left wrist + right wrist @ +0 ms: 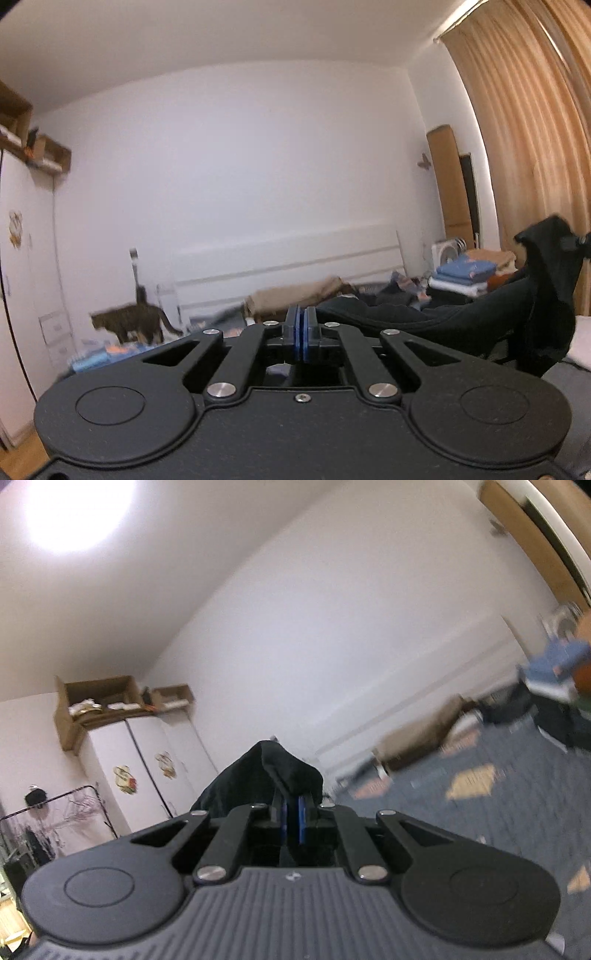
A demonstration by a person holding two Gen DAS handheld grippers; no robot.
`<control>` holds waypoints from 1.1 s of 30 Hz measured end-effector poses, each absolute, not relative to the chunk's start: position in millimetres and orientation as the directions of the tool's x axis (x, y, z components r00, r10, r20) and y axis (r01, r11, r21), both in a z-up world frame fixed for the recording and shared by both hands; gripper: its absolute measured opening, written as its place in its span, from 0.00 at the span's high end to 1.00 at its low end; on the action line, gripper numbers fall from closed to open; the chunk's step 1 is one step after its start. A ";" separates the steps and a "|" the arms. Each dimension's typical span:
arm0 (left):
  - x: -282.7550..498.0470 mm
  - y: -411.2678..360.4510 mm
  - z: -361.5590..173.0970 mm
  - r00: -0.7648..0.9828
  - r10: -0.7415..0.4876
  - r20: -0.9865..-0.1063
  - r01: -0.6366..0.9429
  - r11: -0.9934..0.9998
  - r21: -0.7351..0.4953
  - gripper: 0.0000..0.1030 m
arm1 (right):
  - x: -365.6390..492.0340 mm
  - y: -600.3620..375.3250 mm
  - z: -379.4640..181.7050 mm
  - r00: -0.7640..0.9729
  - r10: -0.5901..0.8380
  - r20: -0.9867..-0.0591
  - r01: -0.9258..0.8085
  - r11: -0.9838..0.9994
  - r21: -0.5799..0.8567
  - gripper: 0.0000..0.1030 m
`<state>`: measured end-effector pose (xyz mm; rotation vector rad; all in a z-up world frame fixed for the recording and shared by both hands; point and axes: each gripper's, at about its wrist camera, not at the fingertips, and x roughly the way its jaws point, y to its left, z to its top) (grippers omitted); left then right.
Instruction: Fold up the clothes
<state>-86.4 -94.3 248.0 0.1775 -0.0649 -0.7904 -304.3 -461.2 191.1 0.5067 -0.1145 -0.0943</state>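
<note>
A bed with a patterned blue cover fills the lower room below a white wall, with tan curtains on the right and a white wardrobe topped by cardboard boxes at the far left. A black garment hangs lifted above the bed, stretched between the two grippers. A stack of folded clothes sits at the bed's far right, a tan folded piece near the headboard, and a tabby cat stands on the left part of the bed. The left gripper has its blue pads pressed together, pinching one edge of the black cloth. The right gripper is clamped narrowly on a bunched corner of the same garment.
</note>
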 end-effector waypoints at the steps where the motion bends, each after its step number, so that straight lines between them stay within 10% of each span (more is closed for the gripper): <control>1: -90.0 -94.2 257.9 0.705 -0.709 0.005 0.696 0.693 0.186 0.99 | -307.5 -459.1 203.0 0.988 -0.117 0.102 0.054 0.877 0.477 0.95; 16: -171.1 -112.5 397.8 0.641 -0.729 0.242 0.648 0.682 0.338 0.99 | -353.9 -455.5 351.4 0.950 -0.159 0.270 0.093 0.965 0.244 0.95; 33: 79.4 -347.0 191.8 0.665 -0.688 -0.291 0.742 0.652 0.154 0.99 | -143.4 -589.6 148.8 0.908 -0.376 -0.187 0.418 0.852 0.315 0.95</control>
